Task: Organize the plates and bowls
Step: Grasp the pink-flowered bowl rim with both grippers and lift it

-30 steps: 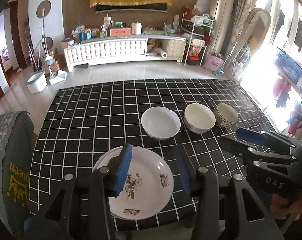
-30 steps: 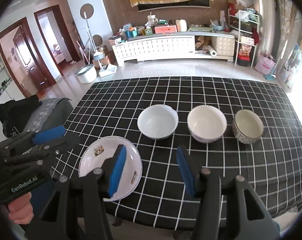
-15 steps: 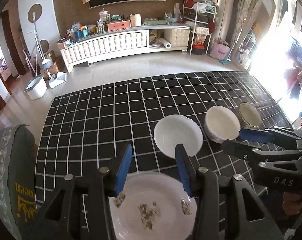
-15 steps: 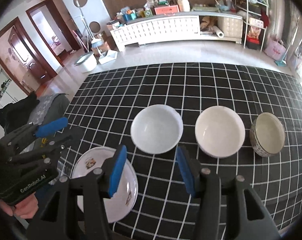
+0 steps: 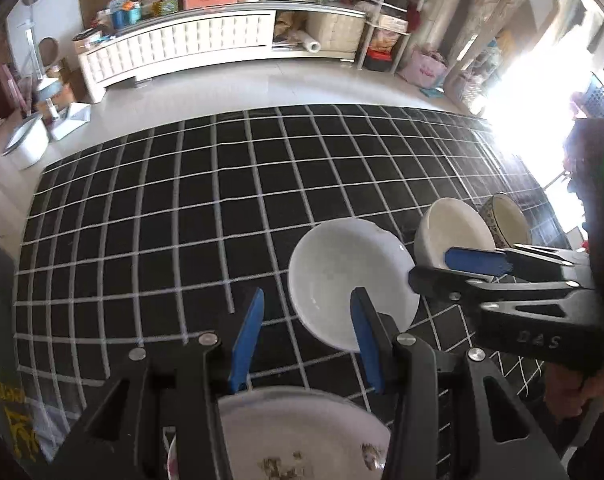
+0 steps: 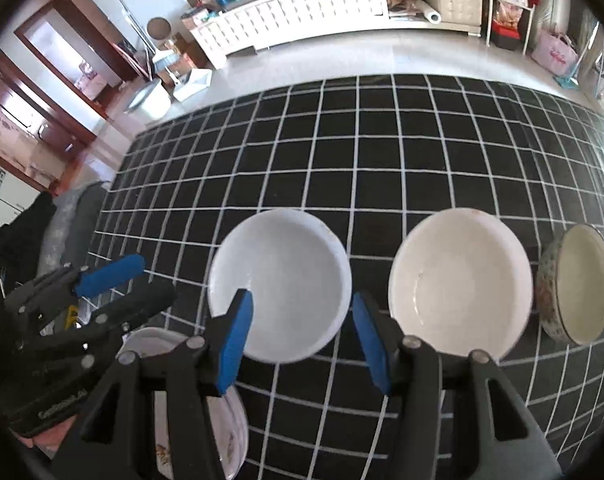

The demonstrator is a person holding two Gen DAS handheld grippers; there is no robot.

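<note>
Just beyond the right gripper (image 6: 302, 336), whose jaws gape empty, sits the white bowl (image 6: 279, 290); the left gripper (image 5: 306, 338), likewise parted and empty, hangs above the plate (image 5: 302, 436).

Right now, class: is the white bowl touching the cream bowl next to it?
Apart. The right wrist view shows a strip of black checked tablecloth plainly between the white bowl and the cream bowl; their rims do not meet.
</note>
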